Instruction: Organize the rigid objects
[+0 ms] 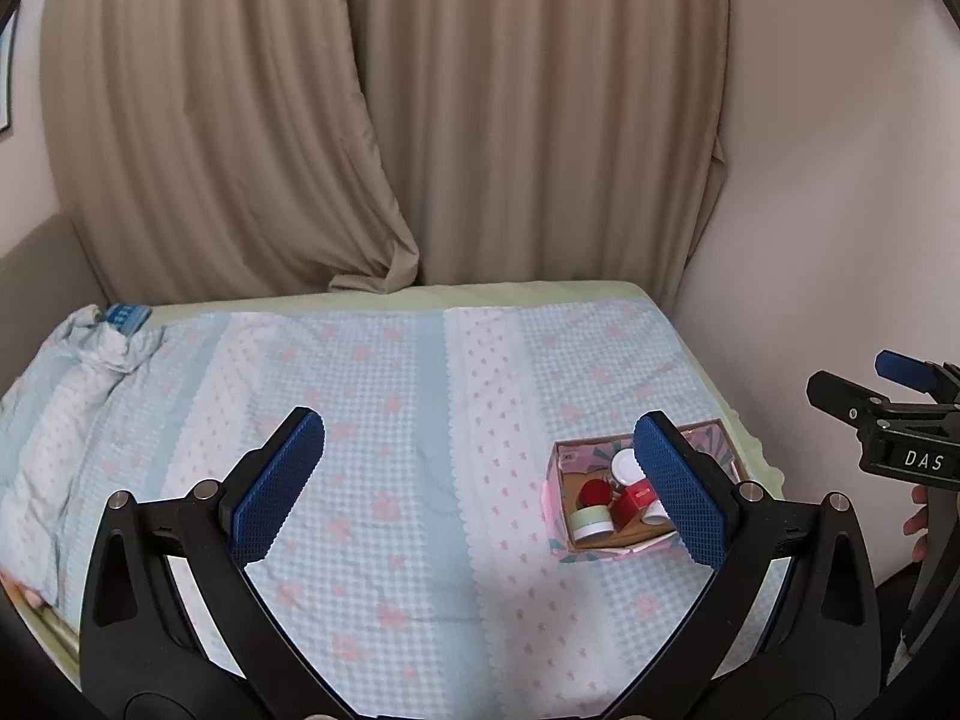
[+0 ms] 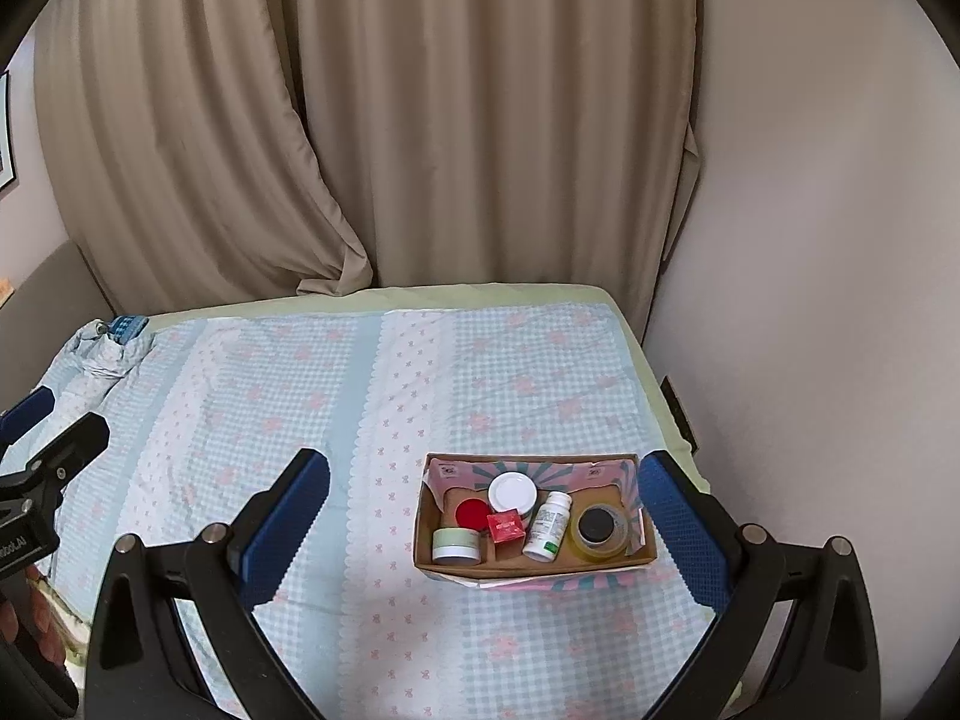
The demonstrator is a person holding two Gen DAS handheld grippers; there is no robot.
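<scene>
Both grippers hang spread wide above the bed with nothing between their blue pads: the left gripper (image 1: 480,492) over the checked bedspread (image 1: 372,432), the right gripper (image 2: 486,531) a little nearer the cardboard box (image 2: 528,570). White letters "DAS" show on the right tool's black body in the left wrist view; on the left tool's body, at the edge of the right wrist view, a cut-off word ends in "boLAI".

That box sits on the bedspread near the bed's right edge, close to the wall (image 2: 810,300), its flaps printed in pink and teal. Inside it lie a white-lidded jar (image 2: 512,492), a red-lidded jar (image 2: 471,513), a small red box (image 2: 505,527) with print too small to read, a pale green jar (image 2: 457,545), a white bottle (image 2: 547,525) lying tilted with an unreadable green-edged label, and a roll of clear tape (image 2: 600,531) around a dark core. Beige curtains (image 2: 420,120) hang behind the bed
</scene>
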